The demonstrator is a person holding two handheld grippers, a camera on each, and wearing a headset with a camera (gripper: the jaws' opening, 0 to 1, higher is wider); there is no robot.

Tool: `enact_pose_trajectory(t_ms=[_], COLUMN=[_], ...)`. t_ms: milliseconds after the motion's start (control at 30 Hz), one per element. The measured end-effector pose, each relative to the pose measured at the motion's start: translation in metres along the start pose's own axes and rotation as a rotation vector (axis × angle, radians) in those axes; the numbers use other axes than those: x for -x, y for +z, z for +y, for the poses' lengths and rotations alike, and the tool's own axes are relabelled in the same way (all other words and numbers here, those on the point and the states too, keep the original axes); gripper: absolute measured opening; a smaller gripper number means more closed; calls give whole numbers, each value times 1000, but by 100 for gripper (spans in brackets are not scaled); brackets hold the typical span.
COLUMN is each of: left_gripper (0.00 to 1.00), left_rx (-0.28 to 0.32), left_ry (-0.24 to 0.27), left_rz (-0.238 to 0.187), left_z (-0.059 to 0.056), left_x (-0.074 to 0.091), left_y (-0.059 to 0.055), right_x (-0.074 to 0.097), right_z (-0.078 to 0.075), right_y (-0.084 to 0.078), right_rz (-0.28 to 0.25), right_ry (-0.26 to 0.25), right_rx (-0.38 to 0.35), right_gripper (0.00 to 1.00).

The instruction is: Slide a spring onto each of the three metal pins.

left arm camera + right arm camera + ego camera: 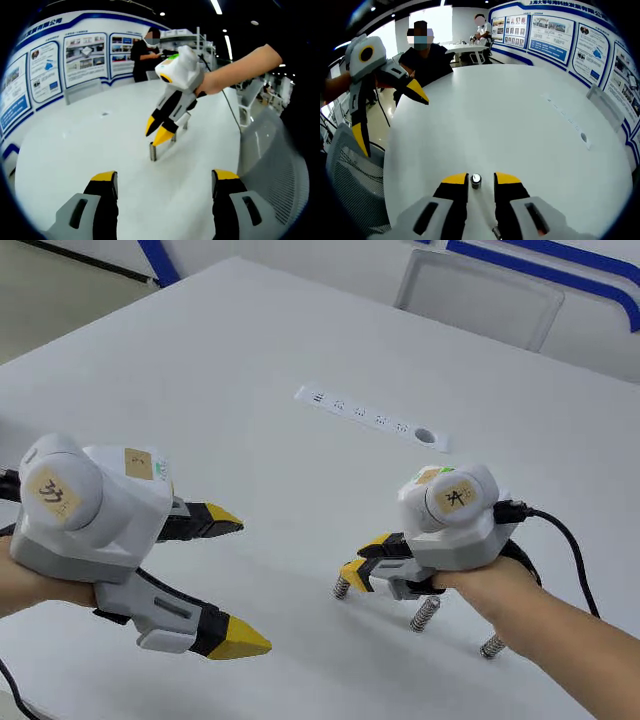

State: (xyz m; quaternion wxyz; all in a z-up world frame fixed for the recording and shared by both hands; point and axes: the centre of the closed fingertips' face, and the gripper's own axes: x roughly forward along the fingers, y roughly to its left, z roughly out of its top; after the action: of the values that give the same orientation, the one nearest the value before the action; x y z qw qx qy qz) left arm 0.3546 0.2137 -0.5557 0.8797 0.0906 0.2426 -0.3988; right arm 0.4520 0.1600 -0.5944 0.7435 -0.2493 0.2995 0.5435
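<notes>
Three short springs stand upright on the white table (250, 370): one (341, 587) right at my right gripper's tips, a second (425, 613) and a third (491, 645) under that hand. My right gripper (365, 558) is narrowly open, jaws pointing down and left. In the right gripper view the first spring's (476, 180) top sits in the gap between the right gripper's (481, 179) jaws, not visibly touched. The left gripper view shows that spring (153, 151) just below the right gripper's (157, 131) tips. My left gripper (235, 580) is wide open, empty, about a hand's width left.
A white power strip (370, 420) lies flat on the table's far middle. A chair (480, 295) stands beyond the far edge. A black cable (565, 540) trails from the right gripper. People (422, 55) are past the table's end.
</notes>
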Motion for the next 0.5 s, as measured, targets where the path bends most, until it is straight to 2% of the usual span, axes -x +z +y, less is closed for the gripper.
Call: enact_pose_trajectory(t_ms=[200,300,433,500], left_gripper=[78,78,78,78], left_rx=[-16,-23,-15,-15], left_ry=[-22,-36,-35,-35], left_rz=[7,0,-23,-26], left_z=[-9,-12,-13,-13], left_x=[-10,-14,-19,-22], left_y=[4,10,19,22], right_x=[40,67,93,103], right_z=[-11,-18,-31,-30], right_y=[4,2,-9,-15], right_rz=[-52,-80,-62,-69], right_ry=[-38,-62,-125,-125], right_rx=[20,28,152,138], right_gripper=[22,23,24,25])
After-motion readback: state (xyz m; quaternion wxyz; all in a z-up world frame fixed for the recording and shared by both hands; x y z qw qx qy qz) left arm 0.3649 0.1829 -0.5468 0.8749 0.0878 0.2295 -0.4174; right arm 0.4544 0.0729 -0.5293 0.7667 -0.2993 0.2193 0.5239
